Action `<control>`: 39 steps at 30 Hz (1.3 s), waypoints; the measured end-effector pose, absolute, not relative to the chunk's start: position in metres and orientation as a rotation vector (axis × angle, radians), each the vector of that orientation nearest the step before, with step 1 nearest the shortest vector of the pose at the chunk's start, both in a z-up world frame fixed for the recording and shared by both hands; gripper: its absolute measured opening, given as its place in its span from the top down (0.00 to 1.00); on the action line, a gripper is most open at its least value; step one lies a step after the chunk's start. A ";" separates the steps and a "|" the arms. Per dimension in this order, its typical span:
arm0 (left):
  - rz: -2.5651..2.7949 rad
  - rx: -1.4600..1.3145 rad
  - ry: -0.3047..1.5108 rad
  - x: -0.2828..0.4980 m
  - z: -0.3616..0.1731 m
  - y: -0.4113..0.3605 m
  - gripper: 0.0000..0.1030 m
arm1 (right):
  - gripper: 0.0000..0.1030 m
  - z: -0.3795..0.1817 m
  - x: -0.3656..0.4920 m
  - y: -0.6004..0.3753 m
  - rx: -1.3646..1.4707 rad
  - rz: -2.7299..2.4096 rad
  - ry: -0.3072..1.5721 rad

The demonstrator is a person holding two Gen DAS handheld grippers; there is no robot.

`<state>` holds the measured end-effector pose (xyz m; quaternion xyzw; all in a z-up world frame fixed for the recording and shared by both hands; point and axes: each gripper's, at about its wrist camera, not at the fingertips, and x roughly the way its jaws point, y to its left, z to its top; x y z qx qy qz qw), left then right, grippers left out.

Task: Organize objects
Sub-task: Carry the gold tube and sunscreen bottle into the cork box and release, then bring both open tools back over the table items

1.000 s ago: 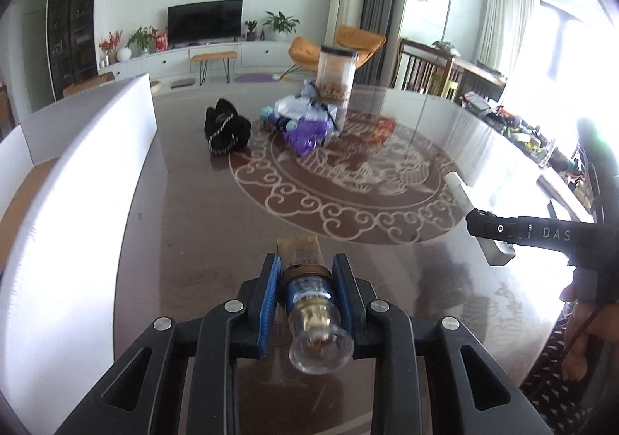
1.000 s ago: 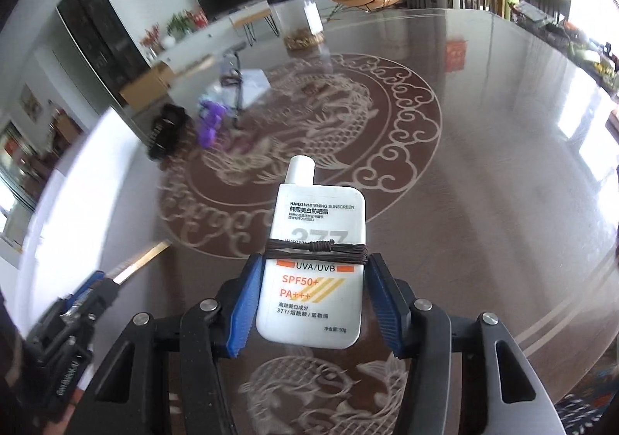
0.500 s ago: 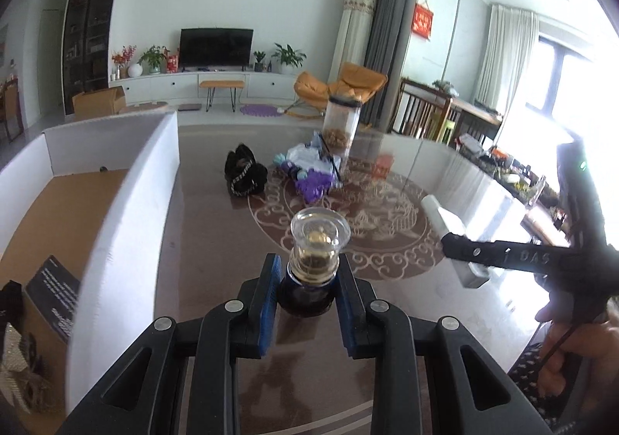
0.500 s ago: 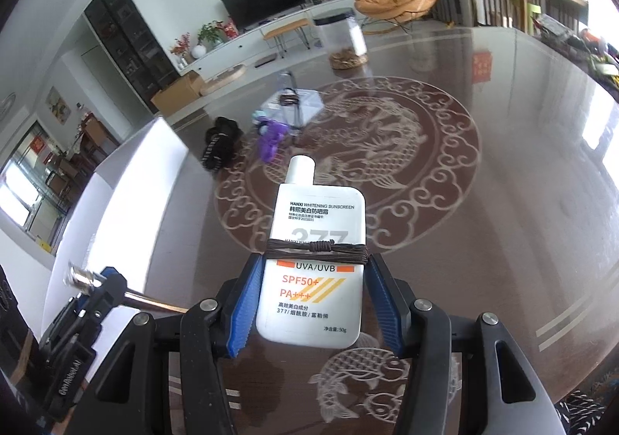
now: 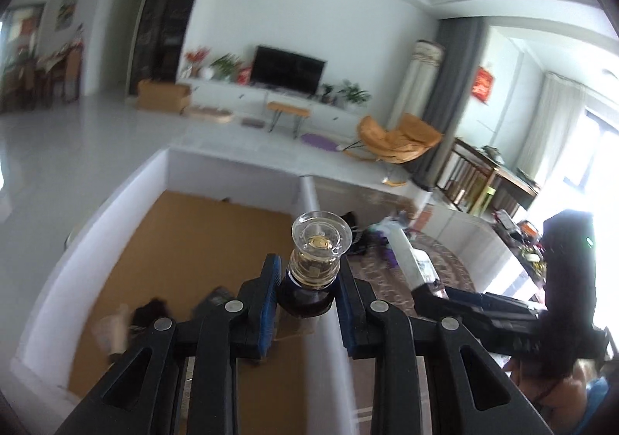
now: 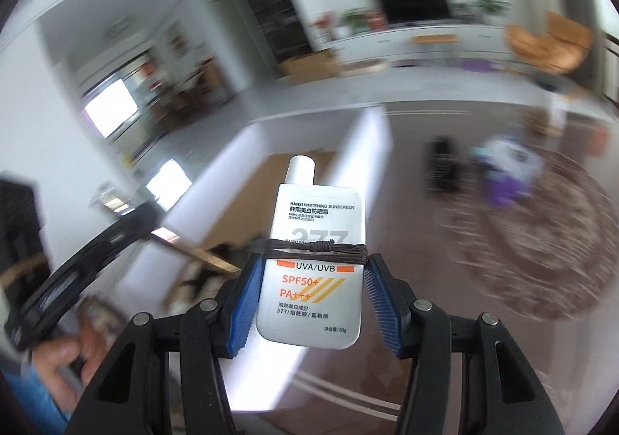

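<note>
My left gripper (image 5: 309, 280) is shut on a small glass bottle (image 5: 320, 237) with a clear stopper, amber liquid and a dark base. It hangs above the right wall of a white box (image 5: 232, 172) with a brown floor. My right gripper (image 6: 313, 272) is shut on a flat white sunscreen bottle (image 6: 317, 218) that has a brown cord wound round its middle. It is held above the table just right of the box wall (image 6: 363, 149). In the left wrist view the sunscreen bottle (image 5: 404, 253) shows close on the right. The left gripper (image 6: 147, 226) is a blur at the left of the right wrist view.
Dark, blurred objects (image 5: 151, 315) lie on the box floor at its near end. On the dark table with the dragon pattern (image 6: 541, 241) lie a black bag (image 6: 441, 160) and a purple item (image 6: 503, 187) among clear packets. A person's hand (image 6: 69, 353) grips the left tool.
Both grippers rose and swung left from over the table to the white box, each keeping its bottle. The glass bottle now points its stopper away from the camera.
</note>
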<state>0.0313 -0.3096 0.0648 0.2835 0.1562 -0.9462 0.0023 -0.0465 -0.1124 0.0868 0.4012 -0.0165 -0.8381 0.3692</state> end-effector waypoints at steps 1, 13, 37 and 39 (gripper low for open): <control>-2.935 0.930 0.503 0.028 0.061 -0.322 0.74 | 0.47 0.084 -0.042 -0.129 1.027 -2.125 -0.002; -2.371 1.446 0.402 -0.036 -0.038 -0.404 0.23 | 0.18 0.028 -0.001 -0.226 1.022 -1.986 0.450; -3.075 1.138 0.209 -0.025 0.037 -0.169 0.14 | 0.00 -0.039 -0.099 0.094 1.190 -2.839 0.069; -3.143 1.183 0.166 -0.023 0.032 -0.132 0.09 | 0.00 -0.042 -0.099 0.109 1.205 -2.852 0.018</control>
